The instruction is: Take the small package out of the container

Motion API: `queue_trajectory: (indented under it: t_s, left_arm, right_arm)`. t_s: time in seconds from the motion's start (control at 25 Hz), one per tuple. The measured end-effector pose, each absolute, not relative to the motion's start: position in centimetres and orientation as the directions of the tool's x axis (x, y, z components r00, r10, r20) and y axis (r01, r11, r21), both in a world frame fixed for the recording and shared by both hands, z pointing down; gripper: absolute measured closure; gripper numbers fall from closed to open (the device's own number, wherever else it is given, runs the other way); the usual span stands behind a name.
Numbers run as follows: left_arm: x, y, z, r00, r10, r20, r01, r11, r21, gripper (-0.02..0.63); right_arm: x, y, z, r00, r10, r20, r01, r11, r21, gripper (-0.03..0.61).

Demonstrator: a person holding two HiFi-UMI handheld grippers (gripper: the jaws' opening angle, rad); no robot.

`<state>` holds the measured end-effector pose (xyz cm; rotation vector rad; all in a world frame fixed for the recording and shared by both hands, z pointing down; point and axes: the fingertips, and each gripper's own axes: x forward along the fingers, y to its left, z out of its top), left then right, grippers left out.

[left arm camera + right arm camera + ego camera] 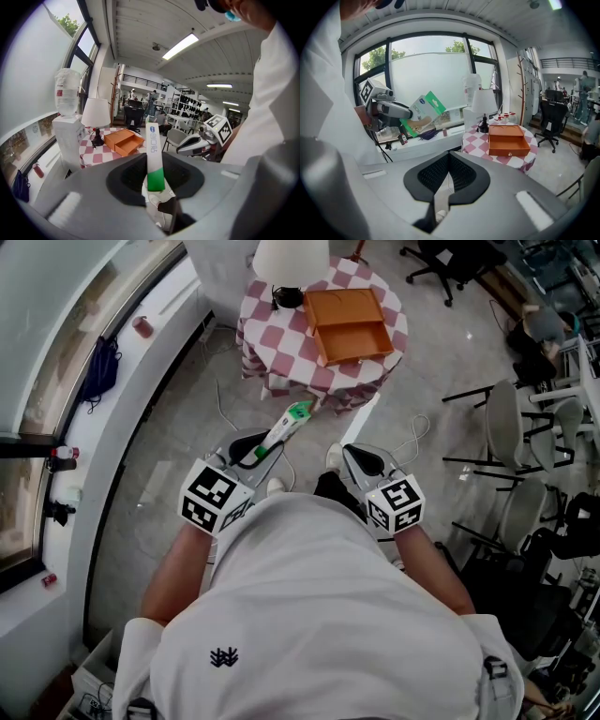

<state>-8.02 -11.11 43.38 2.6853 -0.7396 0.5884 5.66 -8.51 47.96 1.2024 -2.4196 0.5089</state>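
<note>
Package [286, 427]: one flat, narrow pack, white with a green end, was clamped at that green end between the jaws of the left gripper [251, 452]. Its white end stuck out forward and upward, free of any support. It was well apart from the container [349, 324], which sat open on the checked table [272, 334] ahead, so the removal looked done.

It probably weighed very little, since it stood out from the jaws without sagging. That also suggested a fairly stiff card or foil skin. The surface looked glossy, so it might have slipped in a light pinch, and a hard squeeze could have dented so thin a pack. A hold across the flat faces near one end, as here, seemed the sound place.

The right gripper [361, 463] had its jaws closed tip to tip with nothing between them.

By count there were one package, one orange container, two grippers, one table and one lamp [291, 259] beside the container. No second package showed in the open container from the head view.
</note>
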Motion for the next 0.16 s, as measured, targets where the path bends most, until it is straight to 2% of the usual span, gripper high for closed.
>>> queue_trajectory:
  t_s: [0.16]
  left_arm:
    - [-6.87, -12.13, 43.59, 0.786, -0.416, 0.458, -0.536, -0.827, 0.169, 0.462]
  right_arm:
    - [6.72, -9.43, 48.21, -0.552, -0.671, 0.494, -0.814, 0.562, -0.146, 0.578]
